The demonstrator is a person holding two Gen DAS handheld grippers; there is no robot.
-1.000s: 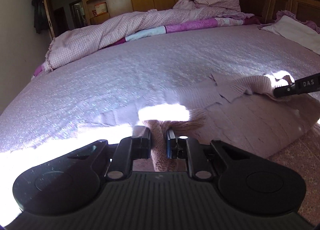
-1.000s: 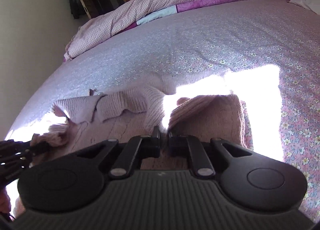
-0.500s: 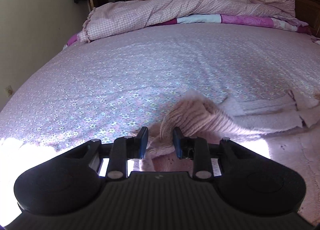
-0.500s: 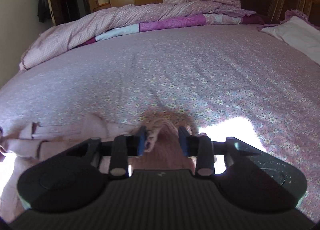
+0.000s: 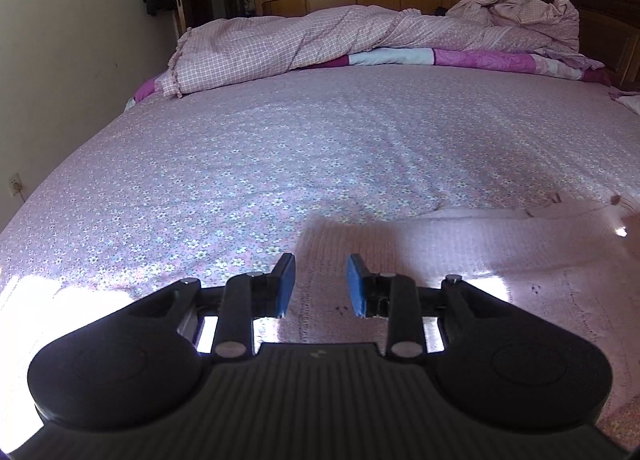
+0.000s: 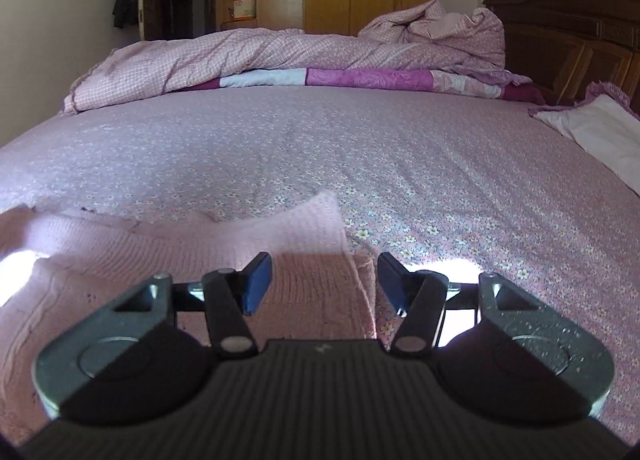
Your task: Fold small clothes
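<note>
A small pink knitted garment [image 5: 460, 248] lies flat on the flowered bed sheet [image 5: 280, 148]. In the left wrist view its left edge runs under my left gripper [image 5: 320, 280], which is open and empty just above it. In the right wrist view the same garment [image 6: 168, 252] fills the lower left, and its far right corner lies just beyond the fingers. My right gripper [image 6: 324, 280] is open and empty over the garment's right edge. Neither gripper shows in the other's view.
A rumpled pink checked quilt [image 5: 320, 40] lies along the far side of the bed. A dark wooden headboard [image 6: 568, 28] and a pale pillow [image 6: 596, 128] are at the right. A wall [image 5: 60, 80] is at the left, wooden wardrobes behind. Bright sun patches fall on the near sheet.
Both grippers were shut on bunched edges of the garment; they carried the fabric forward, opened and let go. The garment now lies flat.
</note>
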